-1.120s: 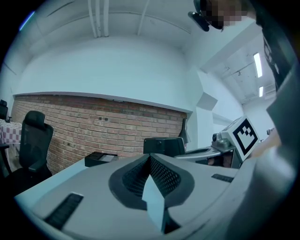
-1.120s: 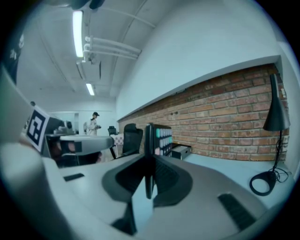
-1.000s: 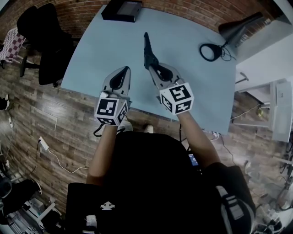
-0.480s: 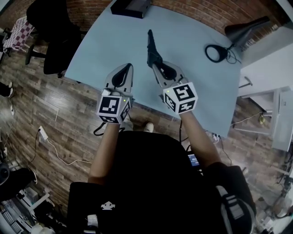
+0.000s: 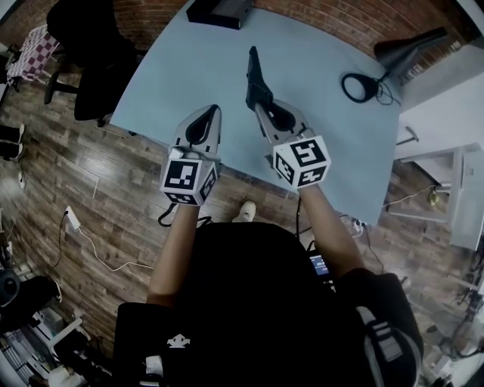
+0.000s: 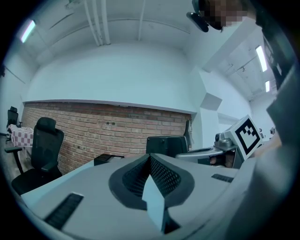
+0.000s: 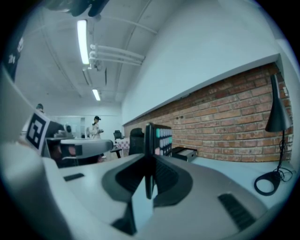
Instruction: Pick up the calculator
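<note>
The dark calculator stands on edge above the light blue table, clamped at its near end by my right gripper. In the right gripper view the calculator rises upright between the jaws of that gripper, with its coloured keys facing right. My left gripper hovers beside it over the table's near edge, jaws shut with nothing in them. In the left gripper view the left gripper is closed tip to tip, and the calculator shows to its right.
A black box lies at the table's far edge by the brick wall. A desk lamp with a ring base stands at the right. A black office chair sits off the table's left side.
The left gripper has edged slightly forward over the table's near edge. The right gripper keeps the calculator in its jaws and has hardly moved.
</note>
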Motion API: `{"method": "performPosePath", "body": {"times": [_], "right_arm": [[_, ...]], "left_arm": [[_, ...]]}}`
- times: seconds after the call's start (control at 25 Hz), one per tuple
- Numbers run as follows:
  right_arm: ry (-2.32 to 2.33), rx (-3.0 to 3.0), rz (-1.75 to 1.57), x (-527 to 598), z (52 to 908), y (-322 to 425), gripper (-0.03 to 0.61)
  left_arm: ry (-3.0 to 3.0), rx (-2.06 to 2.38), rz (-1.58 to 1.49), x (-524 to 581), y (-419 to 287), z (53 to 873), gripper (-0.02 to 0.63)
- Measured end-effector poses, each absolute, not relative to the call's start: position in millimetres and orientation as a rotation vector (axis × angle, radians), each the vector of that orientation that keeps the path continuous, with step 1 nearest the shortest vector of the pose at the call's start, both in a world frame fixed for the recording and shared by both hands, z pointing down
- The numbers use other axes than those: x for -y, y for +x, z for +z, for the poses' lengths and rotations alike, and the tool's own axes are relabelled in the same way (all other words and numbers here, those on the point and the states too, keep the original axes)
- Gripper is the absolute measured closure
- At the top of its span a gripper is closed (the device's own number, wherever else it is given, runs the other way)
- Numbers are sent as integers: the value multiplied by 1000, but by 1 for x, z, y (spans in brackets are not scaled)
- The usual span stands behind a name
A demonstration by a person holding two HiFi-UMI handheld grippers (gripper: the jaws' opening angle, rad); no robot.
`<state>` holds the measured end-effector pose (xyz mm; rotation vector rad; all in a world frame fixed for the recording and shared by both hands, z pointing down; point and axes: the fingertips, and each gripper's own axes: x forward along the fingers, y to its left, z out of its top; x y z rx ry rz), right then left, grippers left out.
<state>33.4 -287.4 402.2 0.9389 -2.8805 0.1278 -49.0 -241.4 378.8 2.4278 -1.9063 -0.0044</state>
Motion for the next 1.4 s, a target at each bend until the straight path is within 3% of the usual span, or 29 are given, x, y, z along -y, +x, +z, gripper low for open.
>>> {"method": "performPosePath", "body": {"times": [1.4], "right_arm": [[1022,2873,64,173,373,-24,529]], "left_arm": [[2526,1844,-60,140,-108,359,611]]}}
